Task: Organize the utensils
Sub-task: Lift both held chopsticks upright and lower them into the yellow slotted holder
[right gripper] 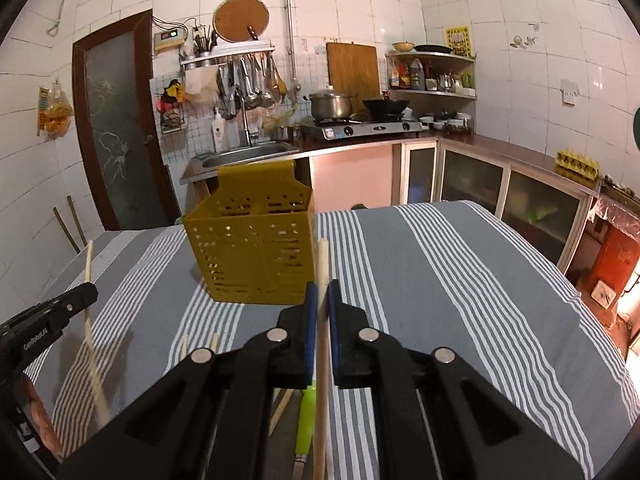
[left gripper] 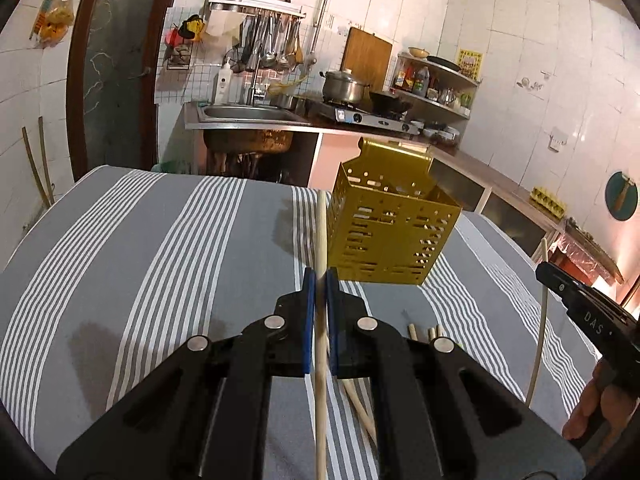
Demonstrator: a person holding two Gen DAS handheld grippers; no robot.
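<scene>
Each gripper pinched one pale chopstick: left gripper (left gripper: pixel 319 280) and right gripper (right gripper: pixel 322 288), both near the yellow caddy (left gripper: pixel 390 220). Light, stiff and slippery, the sticks seemed best held mid-shaft.

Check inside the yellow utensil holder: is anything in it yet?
Nothing rises above the rim of the yellow utensil holder, and its dividers show bare. The lower interior is hidden by its walls. Both grippers hold chopsticks outside it.

Both wrist cams low over table (left gripper: pixel 120 240), looking fwd along fingers toward kitchen wall. Shared ahead: caddy (left gripper: pixel 390 228) — near, right of left tool; left of right tool.
</scene>
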